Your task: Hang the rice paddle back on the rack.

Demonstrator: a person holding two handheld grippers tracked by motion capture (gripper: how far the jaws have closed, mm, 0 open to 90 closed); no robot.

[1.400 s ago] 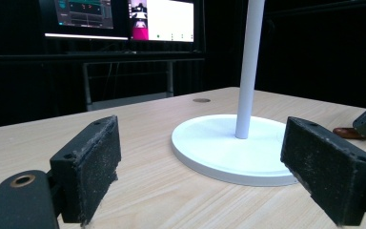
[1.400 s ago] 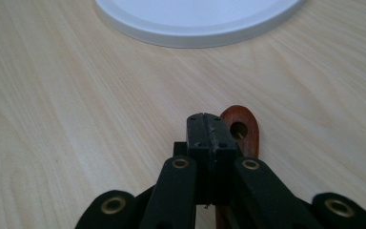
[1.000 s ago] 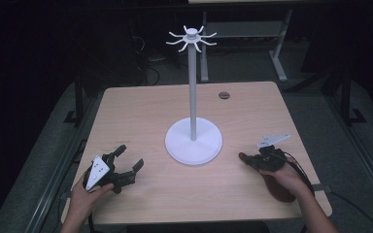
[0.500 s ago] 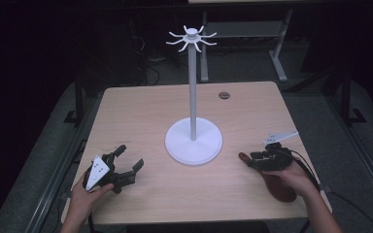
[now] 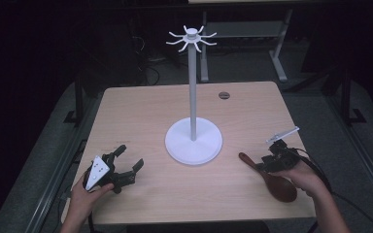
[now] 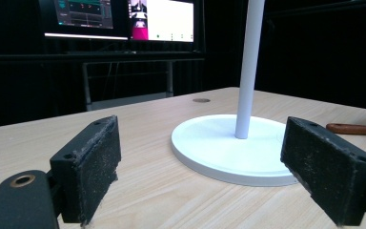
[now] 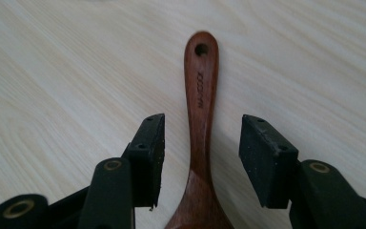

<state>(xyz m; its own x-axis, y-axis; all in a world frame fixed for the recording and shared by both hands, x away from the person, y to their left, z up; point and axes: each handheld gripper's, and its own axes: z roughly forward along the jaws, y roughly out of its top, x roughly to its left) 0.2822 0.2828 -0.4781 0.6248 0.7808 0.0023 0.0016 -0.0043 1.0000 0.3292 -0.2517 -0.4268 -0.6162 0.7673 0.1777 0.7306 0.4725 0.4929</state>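
Wooden spoon [image 7: 199, 143] lies flat on the table [image 5: 141, 116], near the white stand [image 5: 193, 141]. My right gripper [image 7: 201, 150] has just been opening; its jaws straddle the handle, pads clear. Left gripper [image 6: 202, 171] wide open, empty.

glossy dark wooden spoon [image 7: 200, 124]

Wooden spoon [image 5: 272, 178]: dark reddish-brown, lying flat on the desk [image 5: 141, 111] near its front right corner. Slim handle has a hang hole at the tip and small lettering stamped along it; it points toward the white stand's base [image 5: 193, 141], bowl at the desk's near edge.
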